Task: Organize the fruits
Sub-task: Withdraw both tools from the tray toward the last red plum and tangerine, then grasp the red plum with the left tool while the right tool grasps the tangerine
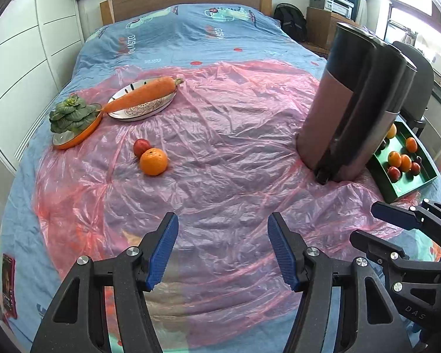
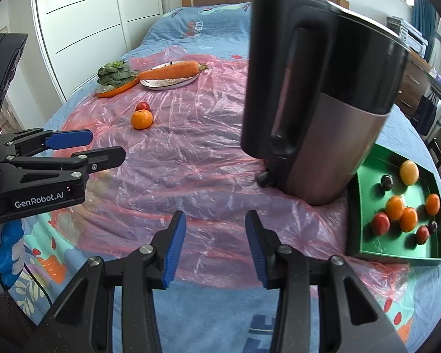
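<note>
The right wrist view showed the whole green tray [image 2: 397, 254] with its fruit laid out: small oranges, red fruits, dark plums and a yellow one. In the left wrist view the tall kettle [image 1: 350, 103] hid the tray's far corner. The left view alone showed a red card [image 1: 8, 285] at the near left edge of the bed [image 1: 191, 32].

The loose orange [image 1: 153, 161] lay on the pink plastic sheet [image 1: 220, 135], touching a red fruit [image 1: 141, 146] just behind it. Both lay well ahead of the left gripper [image 1: 222, 251] and left of its line. From the right gripper [image 2: 216, 248] they lay far ahead and to the left. Both pairs of jaws stood released, nothing between them, over bare sheet. Beyond lay a carrot [image 1: 145, 94] across a plate [image 1: 138, 111], beside a leafy green [image 1: 70, 116].
</note>
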`<state>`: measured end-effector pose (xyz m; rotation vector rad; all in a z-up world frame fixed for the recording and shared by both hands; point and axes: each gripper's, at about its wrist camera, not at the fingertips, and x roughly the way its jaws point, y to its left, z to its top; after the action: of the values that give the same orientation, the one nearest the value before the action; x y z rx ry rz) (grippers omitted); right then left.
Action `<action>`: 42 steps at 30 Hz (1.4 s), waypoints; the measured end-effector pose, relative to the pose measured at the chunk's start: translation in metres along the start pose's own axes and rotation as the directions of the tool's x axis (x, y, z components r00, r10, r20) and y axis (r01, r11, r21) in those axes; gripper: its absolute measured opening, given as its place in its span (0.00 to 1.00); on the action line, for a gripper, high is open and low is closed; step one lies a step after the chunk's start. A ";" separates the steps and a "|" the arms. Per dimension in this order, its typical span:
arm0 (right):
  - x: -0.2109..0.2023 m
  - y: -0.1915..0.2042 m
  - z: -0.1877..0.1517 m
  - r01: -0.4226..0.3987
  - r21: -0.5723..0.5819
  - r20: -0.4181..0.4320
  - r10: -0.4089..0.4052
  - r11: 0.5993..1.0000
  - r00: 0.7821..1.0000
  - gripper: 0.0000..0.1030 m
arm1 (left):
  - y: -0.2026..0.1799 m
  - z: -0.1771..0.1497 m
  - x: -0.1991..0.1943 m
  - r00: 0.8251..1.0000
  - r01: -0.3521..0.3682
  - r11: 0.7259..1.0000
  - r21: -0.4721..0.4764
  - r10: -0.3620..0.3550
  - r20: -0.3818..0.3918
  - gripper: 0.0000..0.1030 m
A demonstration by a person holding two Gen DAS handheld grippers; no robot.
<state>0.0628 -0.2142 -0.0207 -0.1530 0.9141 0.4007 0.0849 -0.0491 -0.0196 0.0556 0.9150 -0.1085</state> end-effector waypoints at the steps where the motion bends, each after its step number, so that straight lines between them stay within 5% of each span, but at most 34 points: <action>1: 0.004 0.005 0.003 -0.007 -0.007 -0.002 0.007 1.000 1.000 0.67 | 0.006 0.000 0.002 1.000 -0.003 1.000 -0.007 0.003 -0.002 0.56; 26: 0.135 0.079 0.080 -0.178 -0.044 -0.020 0.178 0.983 0.984 0.68 | 0.137 0.047 0.076 0.999 -0.032 0.986 -0.162 0.027 -0.037 0.56; 42: 0.187 0.094 0.117 -0.244 -0.039 0.007 0.244 0.969 0.970 0.67 | 0.162 0.081 0.133 0.992 0.064 0.955 -0.291 -0.092 -0.085 0.56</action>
<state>0.2132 -0.0424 -0.0944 -0.0722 0.9168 0.6469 0.2482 0.0950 -0.0759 -0.2486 1.0237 -0.0452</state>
